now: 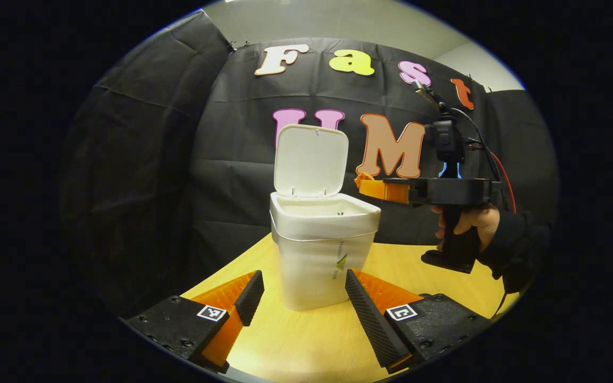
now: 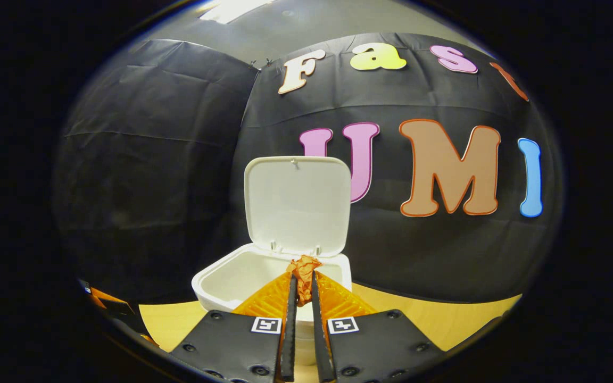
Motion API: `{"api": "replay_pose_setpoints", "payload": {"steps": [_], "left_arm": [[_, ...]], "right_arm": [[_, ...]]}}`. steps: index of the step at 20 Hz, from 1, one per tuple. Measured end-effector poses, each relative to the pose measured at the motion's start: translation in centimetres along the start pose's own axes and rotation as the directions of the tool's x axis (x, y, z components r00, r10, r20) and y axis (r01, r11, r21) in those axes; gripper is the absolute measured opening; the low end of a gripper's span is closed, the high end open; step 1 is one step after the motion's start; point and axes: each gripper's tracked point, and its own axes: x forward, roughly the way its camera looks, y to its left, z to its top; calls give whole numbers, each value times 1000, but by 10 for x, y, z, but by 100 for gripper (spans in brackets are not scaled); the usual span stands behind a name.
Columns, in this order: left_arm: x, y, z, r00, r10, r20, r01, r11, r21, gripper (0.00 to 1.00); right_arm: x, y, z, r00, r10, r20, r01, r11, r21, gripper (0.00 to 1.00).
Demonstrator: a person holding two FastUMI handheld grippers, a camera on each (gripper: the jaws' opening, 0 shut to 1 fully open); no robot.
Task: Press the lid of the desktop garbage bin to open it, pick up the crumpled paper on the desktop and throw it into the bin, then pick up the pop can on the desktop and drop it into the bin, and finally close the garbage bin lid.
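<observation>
The bin stands on the table, lid upright behind its opening, wall behind.

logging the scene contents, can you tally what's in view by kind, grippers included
bins: 1, the white bin with its lid up
crumpled paper: 1, crumpled paper in the right gripper
grippers: 2, with the left gripper open at the bin
hands: 1, a hand on the right gripper
total: 5
</observation>
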Motion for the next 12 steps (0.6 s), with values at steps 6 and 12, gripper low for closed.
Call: {"api": "replay_pose_setpoints", "payload": {"steps": [6,12], "left_arm": [[6,25,-2,1000,19,-5,-19,1000,-3,93],[20,6,1,999,-32,10,31,999,7,93]], "right_arm": [[17,20,-12,1000,-9,-23,8,1000,-19,69],[-6,-4,5,995,-90,44,92,995,-45,90]]}}
